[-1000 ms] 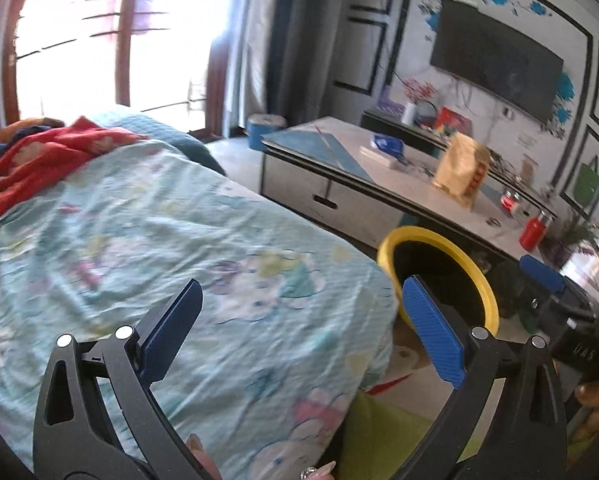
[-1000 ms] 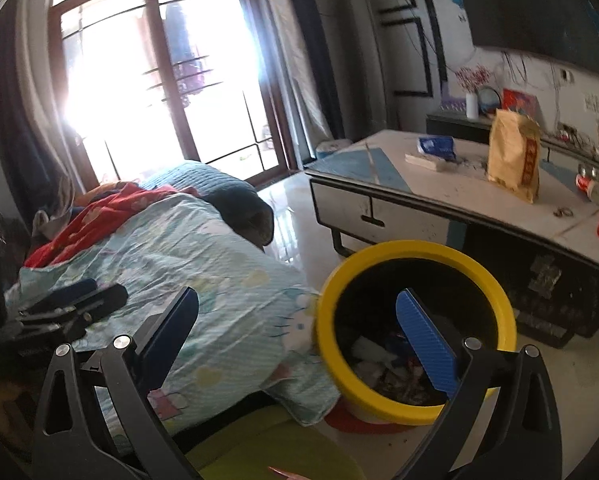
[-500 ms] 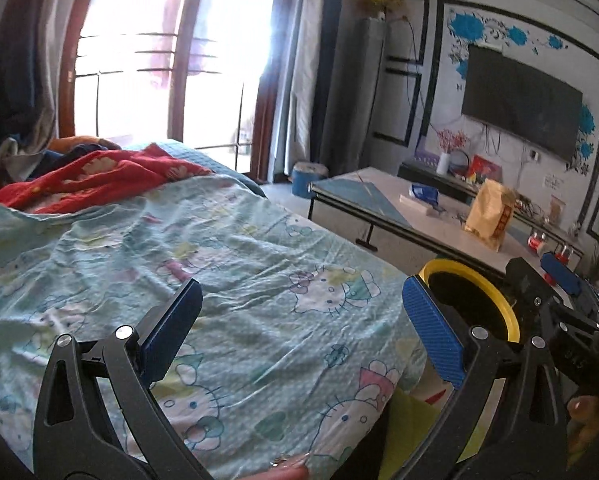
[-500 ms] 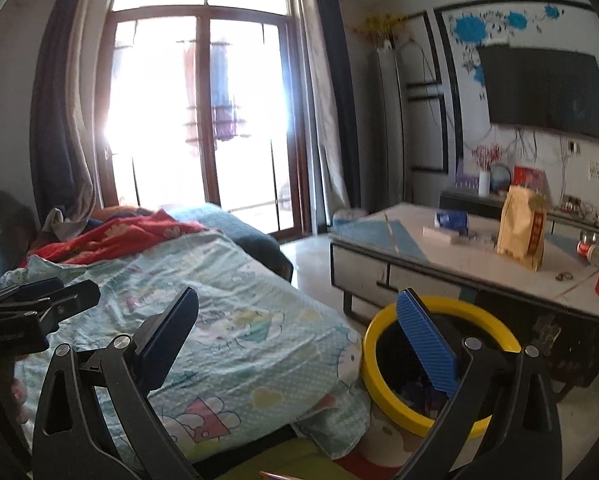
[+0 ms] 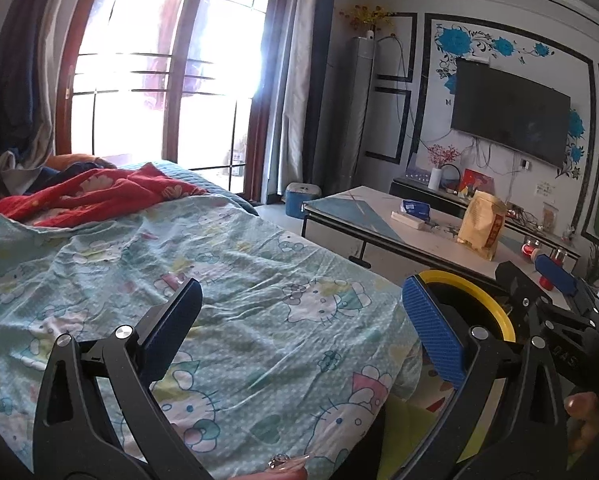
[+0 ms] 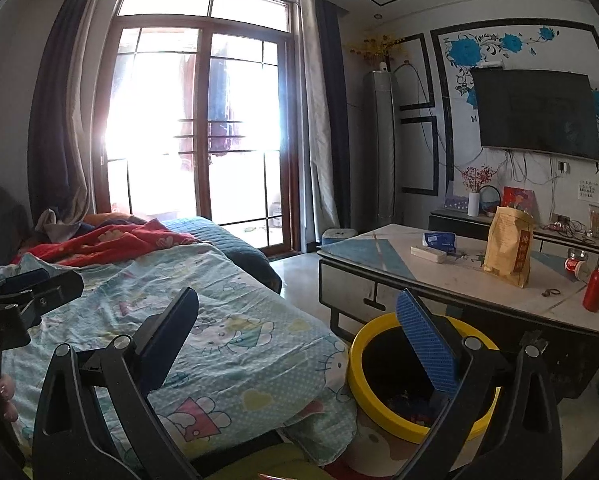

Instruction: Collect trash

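Both my grippers are spread wide w/ nothing between the fingers: left gripper point(image 5: 299, 332) hangs over the pale blue cartoon-print quilt point(image 5: 227, 280) on the bed, right gripper point(image 6: 299, 336) sits closer to the round black bin with the yellow rim point(image 6: 379, 344) on the floor. Bin has scraps inside, prob. trash already dropped, though it's dark down there. Likely next pickups lie ahead-right on the white and blue coffee-table surface point(image 6: 383, 256): a tan paper bag with a red label point(image 6: 507, 246) standing upright, and a blue wrapper point(image 6: 439, 240) by a flat white box point(image 6: 427, 254). The right gripper is nearer; I'd judge it reaches fwd across the bin.
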The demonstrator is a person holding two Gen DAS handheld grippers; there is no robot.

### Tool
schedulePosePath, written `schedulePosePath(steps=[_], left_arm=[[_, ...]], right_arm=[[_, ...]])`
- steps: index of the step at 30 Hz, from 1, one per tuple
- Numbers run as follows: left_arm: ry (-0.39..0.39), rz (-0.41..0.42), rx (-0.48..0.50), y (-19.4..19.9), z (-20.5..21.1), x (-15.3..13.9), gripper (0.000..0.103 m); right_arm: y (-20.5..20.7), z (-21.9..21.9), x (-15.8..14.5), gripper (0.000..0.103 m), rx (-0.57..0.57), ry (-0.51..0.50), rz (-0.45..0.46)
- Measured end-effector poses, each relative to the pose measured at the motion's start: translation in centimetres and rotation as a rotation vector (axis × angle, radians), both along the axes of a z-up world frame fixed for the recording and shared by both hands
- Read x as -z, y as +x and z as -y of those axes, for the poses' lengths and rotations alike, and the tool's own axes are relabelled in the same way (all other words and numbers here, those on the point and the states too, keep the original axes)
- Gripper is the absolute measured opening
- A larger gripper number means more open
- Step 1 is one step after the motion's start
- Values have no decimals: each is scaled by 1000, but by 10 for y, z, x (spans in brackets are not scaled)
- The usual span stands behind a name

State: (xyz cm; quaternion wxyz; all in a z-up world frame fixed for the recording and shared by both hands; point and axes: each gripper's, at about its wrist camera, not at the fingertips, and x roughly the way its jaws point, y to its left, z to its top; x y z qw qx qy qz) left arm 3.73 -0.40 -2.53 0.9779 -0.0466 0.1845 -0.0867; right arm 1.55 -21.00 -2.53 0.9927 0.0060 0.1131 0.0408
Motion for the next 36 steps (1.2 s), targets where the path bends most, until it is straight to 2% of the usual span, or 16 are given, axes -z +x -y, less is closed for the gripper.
schedulePosePath(steps=[36], left_arm=[[-2, 2, 5, -1, 3, 0, 92]], right_arm=[[2, -1, 2, 97, 11, 8, -9]])
